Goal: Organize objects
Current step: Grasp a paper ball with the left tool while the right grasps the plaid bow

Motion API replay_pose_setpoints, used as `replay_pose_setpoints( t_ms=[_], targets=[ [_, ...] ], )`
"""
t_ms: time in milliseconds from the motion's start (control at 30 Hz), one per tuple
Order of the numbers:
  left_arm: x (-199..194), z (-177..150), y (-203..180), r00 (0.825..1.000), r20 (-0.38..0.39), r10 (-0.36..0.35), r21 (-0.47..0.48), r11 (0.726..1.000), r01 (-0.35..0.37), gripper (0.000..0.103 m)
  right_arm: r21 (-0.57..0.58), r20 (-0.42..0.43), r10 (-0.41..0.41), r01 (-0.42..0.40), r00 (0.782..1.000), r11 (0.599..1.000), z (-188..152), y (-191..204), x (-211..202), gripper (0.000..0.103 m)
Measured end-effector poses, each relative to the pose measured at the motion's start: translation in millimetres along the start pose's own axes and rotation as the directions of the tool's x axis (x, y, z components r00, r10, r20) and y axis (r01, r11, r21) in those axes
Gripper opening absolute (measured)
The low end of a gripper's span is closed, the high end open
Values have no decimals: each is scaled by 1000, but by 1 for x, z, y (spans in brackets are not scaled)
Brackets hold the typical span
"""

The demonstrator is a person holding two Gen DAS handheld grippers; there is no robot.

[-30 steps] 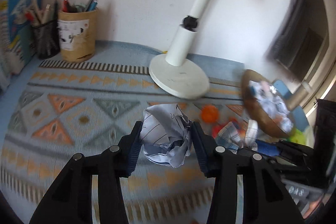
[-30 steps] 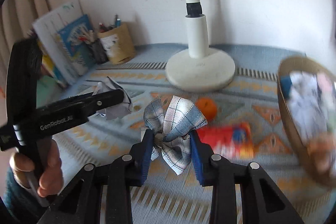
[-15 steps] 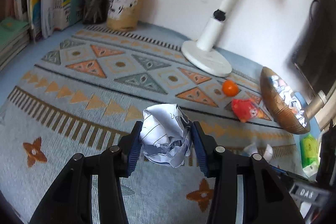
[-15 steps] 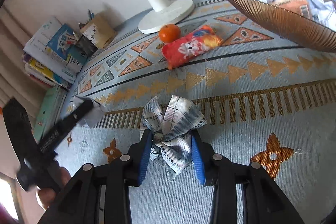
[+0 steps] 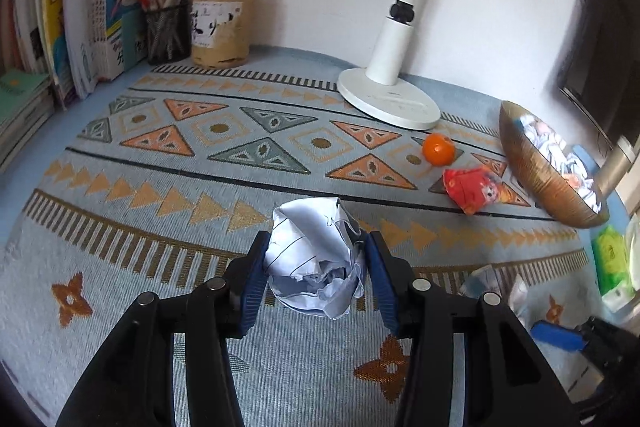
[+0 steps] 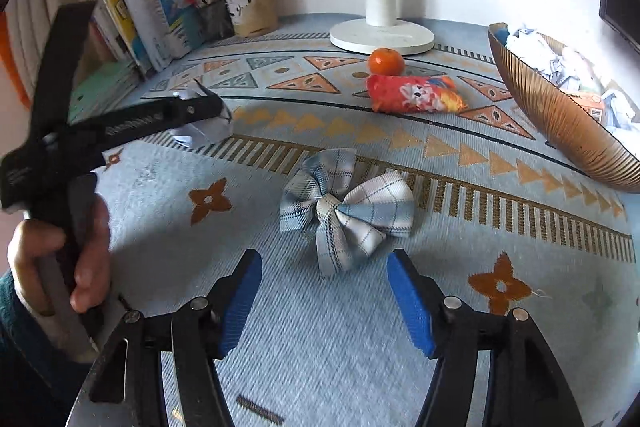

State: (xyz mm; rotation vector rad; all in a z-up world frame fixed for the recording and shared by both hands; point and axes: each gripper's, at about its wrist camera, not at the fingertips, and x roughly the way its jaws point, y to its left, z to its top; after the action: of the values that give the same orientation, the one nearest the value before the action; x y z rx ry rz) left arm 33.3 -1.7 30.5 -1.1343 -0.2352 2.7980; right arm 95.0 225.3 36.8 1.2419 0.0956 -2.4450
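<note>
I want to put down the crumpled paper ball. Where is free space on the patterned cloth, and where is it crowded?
The crumpled lined-paper ball sits in the left gripper. Bare cloth lies between the brown paper pen cup and the white round lamp base. It is crowded near the ribbed golden bowl: the orange tangerine, red snack packet, and plaid fabric bow.

soft daylight, bright and even in both views. the lamp [image 5: 394, 63] casts a faint shadow on the wall. strong fisheye bending and dark corners. the hand [image 6: 60, 259] at the left edge is slightly blurred.
</note>
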Motion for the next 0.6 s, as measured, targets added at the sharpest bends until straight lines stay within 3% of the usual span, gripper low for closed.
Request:
replay_pose_setpoints(
  t_ms=[233, 367, 500, 600],
  targets=[
    [-2, 0, 2, 1000, 8, -7, -17, 1000, 7, 45, 8, 48, -8, 7, 999, 1000, 8, -19, -24, 65],
    [-1, 0, 0, 1000, 4, -15, -9, 1000, 15, 45, -56, 64, -13, 16, 998, 998, 14, -14, -29, 65],
    [-1, 0, 0, 1000, 2, -20, -4, 1000, 20, 46, -110, 31, -38, 41, 999, 993, 25, -5, -5, 77],
    [-2, -1, 2, 1000, 5, -28, -14, 1000, 28, 46, -76, -14, -30, 29, 999, 997, 32, -7, 18, 77]
  ],
)
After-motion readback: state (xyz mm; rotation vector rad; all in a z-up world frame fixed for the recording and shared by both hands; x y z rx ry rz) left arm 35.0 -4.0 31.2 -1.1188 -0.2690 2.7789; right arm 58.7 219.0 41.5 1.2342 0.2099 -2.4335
